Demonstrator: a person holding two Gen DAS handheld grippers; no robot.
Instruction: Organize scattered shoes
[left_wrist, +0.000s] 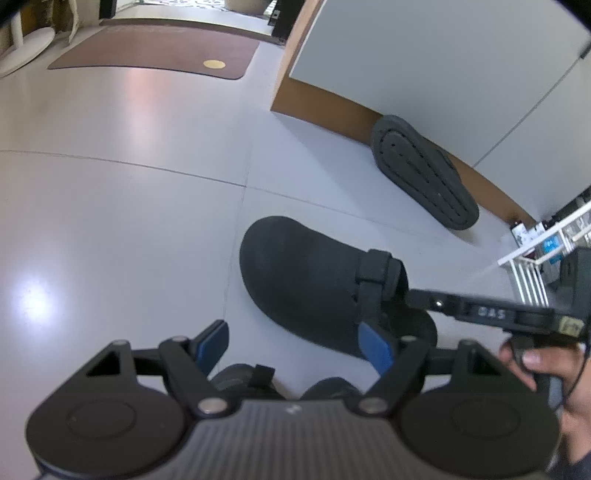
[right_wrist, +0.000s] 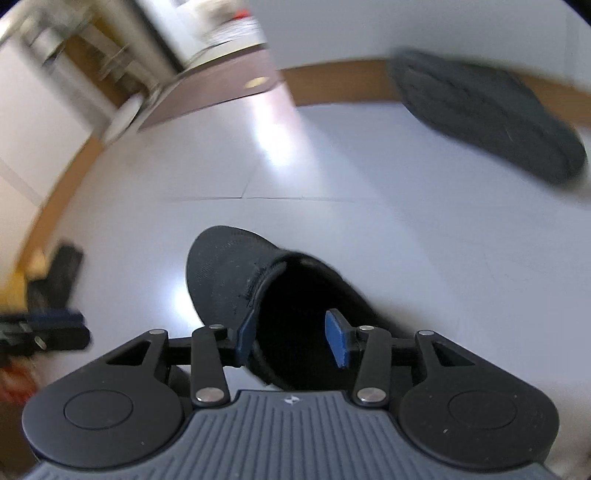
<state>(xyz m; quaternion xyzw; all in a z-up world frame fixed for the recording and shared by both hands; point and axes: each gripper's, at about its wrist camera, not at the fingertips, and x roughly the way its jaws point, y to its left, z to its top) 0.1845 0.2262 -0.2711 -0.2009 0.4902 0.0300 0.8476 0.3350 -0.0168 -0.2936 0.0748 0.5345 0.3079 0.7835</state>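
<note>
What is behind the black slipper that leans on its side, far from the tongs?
Behind the leaning slipper is the brown baseboard with the pale wall above it. Its sole faces the camera, so its upper and the contact area are hidden.

My claws are matt black plastic with steel rivets and blue rubbery pads (right_wrist: 338, 341). The clog (left_wrist: 299, 284) looks like matt, faintly pebbled foam; the second clog (left_wrist: 424, 177) shows a ribbed sole. The floor (left_wrist: 110, 221) is glossy tile, the mat (left_wrist: 155, 48) brown and dull.
</note>
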